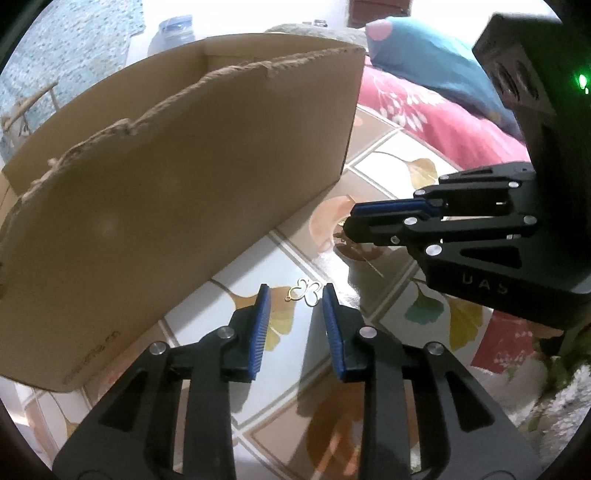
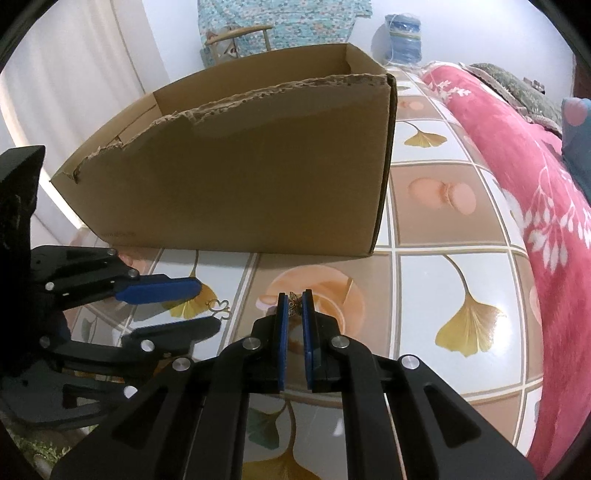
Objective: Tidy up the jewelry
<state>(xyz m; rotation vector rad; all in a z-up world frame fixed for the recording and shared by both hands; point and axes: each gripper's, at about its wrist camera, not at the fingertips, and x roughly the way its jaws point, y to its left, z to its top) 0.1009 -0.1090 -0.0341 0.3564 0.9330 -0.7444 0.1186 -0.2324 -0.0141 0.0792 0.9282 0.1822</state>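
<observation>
A thin gold butterfly-outline pendant [image 1: 304, 291] lies flat on the tiled tablecloth. My left gripper [image 1: 296, 295] stands open, its blue pads on either side of the pendant's near end and not pressing on it. From the right wrist view the same pendant [image 2: 219, 308] sits at the tips of the left gripper [image 2: 210, 306]. My right gripper [image 2: 294, 298] is shut on a small bronze butterfly charm [image 2: 294, 304], pinched at its fingertips just above the table. The left wrist view has the right gripper [image 1: 349, 221] at the right, side-on, jaws together.
A large open cardboard box [image 1: 184, 184] [image 2: 258, 184] with a torn rim stands just behind both grippers. A red floral blanket [image 2: 546, 206] and a blue pillow [image 1: 424, 62] lie to the right. A wooden chair [image 2: 240, 37] and a water jug [image 2: 404, 33] stand beyond the table.
</observation>
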